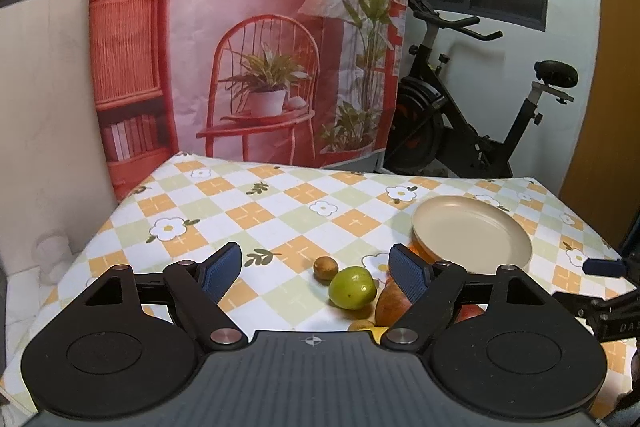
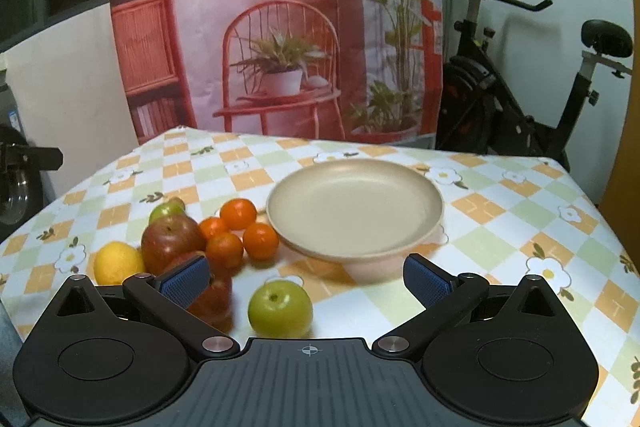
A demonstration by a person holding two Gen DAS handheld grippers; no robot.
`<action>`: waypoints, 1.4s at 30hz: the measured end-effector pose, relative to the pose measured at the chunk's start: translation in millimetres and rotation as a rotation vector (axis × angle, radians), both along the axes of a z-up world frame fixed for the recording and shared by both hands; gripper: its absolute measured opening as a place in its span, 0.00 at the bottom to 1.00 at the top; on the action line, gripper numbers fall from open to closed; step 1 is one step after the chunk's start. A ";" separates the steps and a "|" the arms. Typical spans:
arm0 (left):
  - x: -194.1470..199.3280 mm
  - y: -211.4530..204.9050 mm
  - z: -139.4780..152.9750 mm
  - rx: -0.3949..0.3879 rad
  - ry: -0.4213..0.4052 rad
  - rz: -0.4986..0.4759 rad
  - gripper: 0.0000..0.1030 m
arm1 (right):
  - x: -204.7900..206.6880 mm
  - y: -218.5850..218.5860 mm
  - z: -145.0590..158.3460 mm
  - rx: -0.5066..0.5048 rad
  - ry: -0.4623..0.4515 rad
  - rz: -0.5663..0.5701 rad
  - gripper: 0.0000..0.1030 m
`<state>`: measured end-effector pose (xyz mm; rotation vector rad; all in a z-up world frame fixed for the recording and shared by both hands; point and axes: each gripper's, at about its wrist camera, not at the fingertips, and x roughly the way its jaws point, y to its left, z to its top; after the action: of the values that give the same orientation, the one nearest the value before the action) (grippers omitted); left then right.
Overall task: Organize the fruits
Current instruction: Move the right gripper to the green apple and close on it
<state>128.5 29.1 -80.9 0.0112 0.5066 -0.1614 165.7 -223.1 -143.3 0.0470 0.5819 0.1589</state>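
Note:
A beige plate (image 2: 354,203) stands on the checked tablecloth (image 2: 520,227); it also shows in the left wrist view (image 1: 472,233). Left of it lie several oranges (image 2: 240,227), a red apple (image 2: 172,237), a lemon (image 2: 117,263) and a second red fruit (image 2: 214,297). A green apple (image 2: 280,309) lies between my right gripper's fingers. My right gripper (image 2: 306,277) is open and empty. My left gripper (image 1: 316,267) is open and empty above a green fruit (image 1: 352,287) and a small brown fruit (image 1: 325,267). A red-orange fruit (image 1: 390,305) lies partly hidden behind its right finger.
A printed pink backdrop (image 1: 248,39) hangs behind the table. An exercise bike (image 1: 472,107) stands at the back right. A white wall (image 1: 44,127) is to the left. The right gripper's tip (image 1: 604,267) shows at the right edge of the left wrist view.

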 end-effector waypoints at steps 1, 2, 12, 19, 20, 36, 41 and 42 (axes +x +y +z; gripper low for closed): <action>2.0 0.8 -1.8 -0.003 0.005 0.001 0.81 | 0.4 -0.8 -2.3 -0.004 0.003 0.002 1.00; 4.4 1.3 -3.4 -0.006 0.011 0.000 0.81 | 0.3 -2.1 -4.0 -0.009 0.008 0.004 1.00; 25.2 2.9 -16.6 -0.009 0.076 -0.015 0.81 | 9.6 -6.6 -23.5 -0.064 0.050 0.061 0.96; 30.0 4.5 -22.0 -0.011 0.082 0.004 0.81 | 17.1 0.3 -36.4 -0.094 0.039 0.205 0.72; 30.5 3.7 -22.6 -0.007 0.082 0.007 0.81 | 17.6 3.0 -36.7 -0.100 0.042 0.222 0.68; 33.4 -2.3 -32.0 0.010 0.098 0.004 0.75 | 34.4 6.6 -54.1 -0.073 0.068 0.330 0.43; 32.3 -5.1 -36.8 0.003 0.107 0.005 0.74 | 30.9 -1.2 -55.4 -0.031 0.060 0.297 0.43; 31.5 -5.9 -37.8 0.003 0.112 0.003 0.74 | 31.5 -2.7 -55.7 -0.024 0.063 0.297 0.43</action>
<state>159.9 23.2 -118.7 0.0044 0.6185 -0.1593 197.2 -225.8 -199.0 -0.0586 0.6516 0.4403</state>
